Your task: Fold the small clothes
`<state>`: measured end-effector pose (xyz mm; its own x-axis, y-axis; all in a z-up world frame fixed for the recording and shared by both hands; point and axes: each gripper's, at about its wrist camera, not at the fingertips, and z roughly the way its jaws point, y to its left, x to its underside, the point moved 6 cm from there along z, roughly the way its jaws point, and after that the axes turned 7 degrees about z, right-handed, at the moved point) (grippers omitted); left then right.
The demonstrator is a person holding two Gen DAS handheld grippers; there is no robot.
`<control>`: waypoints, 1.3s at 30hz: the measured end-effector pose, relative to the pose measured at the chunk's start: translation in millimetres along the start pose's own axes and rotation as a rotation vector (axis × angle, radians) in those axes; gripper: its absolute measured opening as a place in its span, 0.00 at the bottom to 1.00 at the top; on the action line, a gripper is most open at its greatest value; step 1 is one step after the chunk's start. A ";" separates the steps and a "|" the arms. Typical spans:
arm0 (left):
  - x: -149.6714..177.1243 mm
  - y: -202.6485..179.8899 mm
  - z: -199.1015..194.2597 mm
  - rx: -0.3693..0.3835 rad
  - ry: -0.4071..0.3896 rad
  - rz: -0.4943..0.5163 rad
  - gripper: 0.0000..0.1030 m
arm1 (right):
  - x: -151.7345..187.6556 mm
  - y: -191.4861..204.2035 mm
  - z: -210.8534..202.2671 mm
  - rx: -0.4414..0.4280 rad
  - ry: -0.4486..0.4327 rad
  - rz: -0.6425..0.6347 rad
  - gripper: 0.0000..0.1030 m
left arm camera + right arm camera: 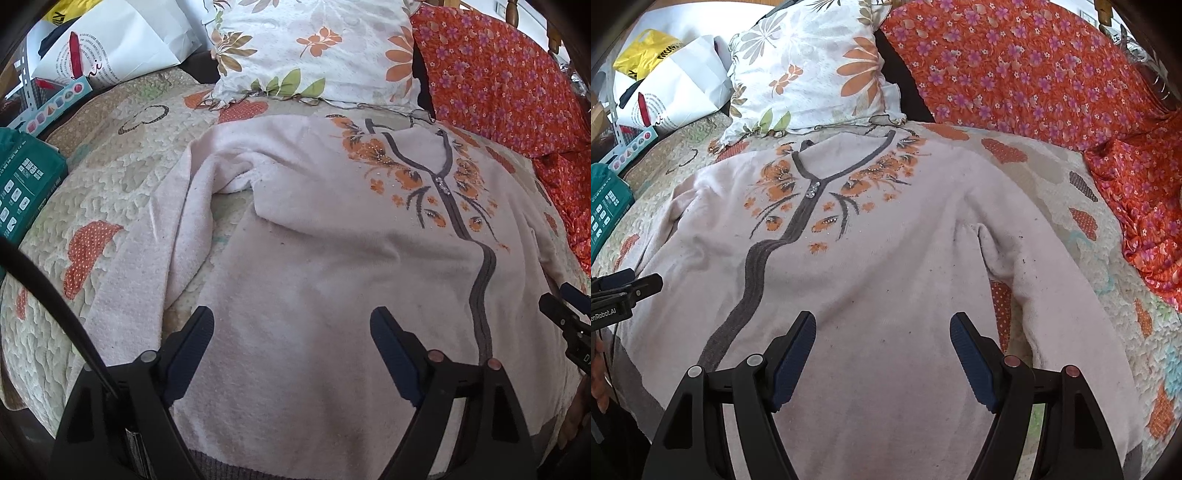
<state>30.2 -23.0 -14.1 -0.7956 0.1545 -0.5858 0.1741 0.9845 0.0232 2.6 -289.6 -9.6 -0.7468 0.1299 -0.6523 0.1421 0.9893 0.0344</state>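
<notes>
A pale pink fleece top [332,258] with a grey zip band and orange flower print lies spread face up on a quilted bed cover [110,177]. It also shows in the right wrist view [886,266]. Its left sleeve [155,258] hangs down the left side, its right sleeve [1052,295] down the right. My left gripper [291,325] is open and empty, hovering over the lower left of the top. My right gripper [882,328] is open and empty over the lower right, and its fingers show at the right edge of the left wrist view [565,310].
A floral pillow [314,51] lies beyond the collar. An orange flowered blanket [1052,74] is bunched at the back right. A green box [26,181], a white paper bag [110,48] and a yellow bag [646,51] sit at the left.
</notes>
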 end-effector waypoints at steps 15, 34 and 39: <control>-0.2 -6.5 -0.3 -0.012 -0.009 0.031 0.83 | 3.4 2.7 2.4 0.001 0.013 -0.007 0.77; 2.5 30.0 -27.0 -0.015 -0.027 0.014 0.83 | 4.6 4.7 4.0 -0.017 0.020 -0.014 0.77; 20.0 85.4 -46.7 -0.090 0.007 -0.028 0.83 | 1.9 6.2 -1.0 -0.023 0.002 -0.027 0.77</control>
<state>2.1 68.0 14.0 -0.8035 0.1270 -0.5816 0.0992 0.9919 0.0795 1.4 -283.2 -9.9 -0.7513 0.1035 -0.6518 0.1069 0.9937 0.0346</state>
